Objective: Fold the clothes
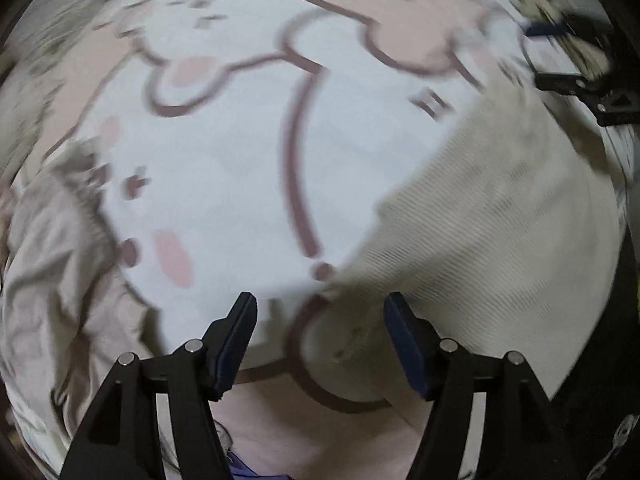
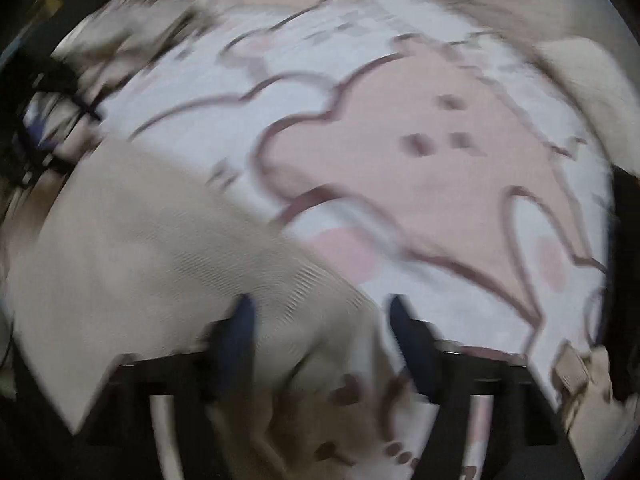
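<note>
A cream ribbed garment [image 1: 492, 232] lies flat on a bedsheet printed with pink and white cartoon shapes [image 1: 224, 152]. In the left wrist view it fills the right side, its near corner reaching between my fingers. My left gripper [image 1: 320, 308] hovers open over that corner and the sheet, holding nothing. In the right wrist view the same garment [image 2: 160, 248] spreads across the lower left. My right gripper [image 2: 320, 312] is open above its right edge, blurred by motion. The right gripper also shows at the far upper right of the left wrist view, as a dark frame [image 1: 592, 88].
Crumpled beige fabric [image 1: 52, 288] is bunched at the left of the sheet. More pale cloth [image 2: 580, 392] lies at the lower right in the right wrist view, and a light bundle [image 2: 572, 52] at the top right. Dark bed edges ring both views.
</note>
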`<action>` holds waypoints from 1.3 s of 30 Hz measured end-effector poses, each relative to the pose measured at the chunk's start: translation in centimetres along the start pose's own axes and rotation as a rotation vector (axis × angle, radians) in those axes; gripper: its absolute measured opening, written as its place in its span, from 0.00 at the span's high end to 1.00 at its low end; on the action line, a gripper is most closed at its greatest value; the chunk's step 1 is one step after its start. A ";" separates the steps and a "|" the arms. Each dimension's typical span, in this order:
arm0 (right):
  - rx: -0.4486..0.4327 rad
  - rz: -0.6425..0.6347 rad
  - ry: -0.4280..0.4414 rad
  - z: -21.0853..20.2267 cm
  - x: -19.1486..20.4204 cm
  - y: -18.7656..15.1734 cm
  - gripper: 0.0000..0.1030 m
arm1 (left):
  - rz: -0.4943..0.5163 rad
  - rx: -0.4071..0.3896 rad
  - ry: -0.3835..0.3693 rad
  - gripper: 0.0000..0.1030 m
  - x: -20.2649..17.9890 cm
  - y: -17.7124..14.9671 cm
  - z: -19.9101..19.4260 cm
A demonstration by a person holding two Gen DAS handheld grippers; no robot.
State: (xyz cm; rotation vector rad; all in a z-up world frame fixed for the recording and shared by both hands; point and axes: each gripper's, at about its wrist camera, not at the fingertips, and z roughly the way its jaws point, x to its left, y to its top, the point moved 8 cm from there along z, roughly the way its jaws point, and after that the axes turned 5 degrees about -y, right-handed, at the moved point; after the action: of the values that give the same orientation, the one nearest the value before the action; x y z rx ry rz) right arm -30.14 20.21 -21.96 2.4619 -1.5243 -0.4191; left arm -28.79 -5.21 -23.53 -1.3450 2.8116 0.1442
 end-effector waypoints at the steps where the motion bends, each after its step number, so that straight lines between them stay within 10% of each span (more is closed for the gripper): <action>1: -0.028 0.067 -0.023 -0.6 -1.3 0.0 0.26 | -0.042 -0.055 0.020 0.37 0.7 0.0 -1.0; 5: -0.183 0.299 0.015 -5.5 -3.7 -1.8 0.27 | -0.178 -0.323 0.072 0.37 1.1 -2.0 -6.4; 12: -0.366 0.288 0.037 -10.6 4.0 -8.7 0.27 | -0.217 -0.638 0.040 0.21 -9.1 -10.0 -10.2; 17: -0.443 0.249 0.058 -12.3 10.4 -12.8 0.27 | -0.268 -0.702 -0.065 0.21 -15.6 -13.6 -7.4; 24: -0.380 0.231 0.240 -8.8 15.5 -9.5 0.27 | -0.417 -0.716 -0.105 0.21 -15.5 -14.8 -2.4; 31: -0.268 0.466 0.217 -2.7 10.0 -8.1 0.27 | -0.458 -0.723 -0.130 0.21 -12.2 -11.3 -0.2; 39: -0.366 0.612 0.338 -7.6 6.7 -12.4 0.27 | -0.450 -0.695 -0.144 0.21 -11.5 -11.2 -0.2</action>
State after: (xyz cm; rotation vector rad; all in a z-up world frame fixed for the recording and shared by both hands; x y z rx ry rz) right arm -14.31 19.87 -19.79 1.5909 -1.7506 -0.1380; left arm -12.88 -3.26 -23.44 -1.9331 2.3314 1.2239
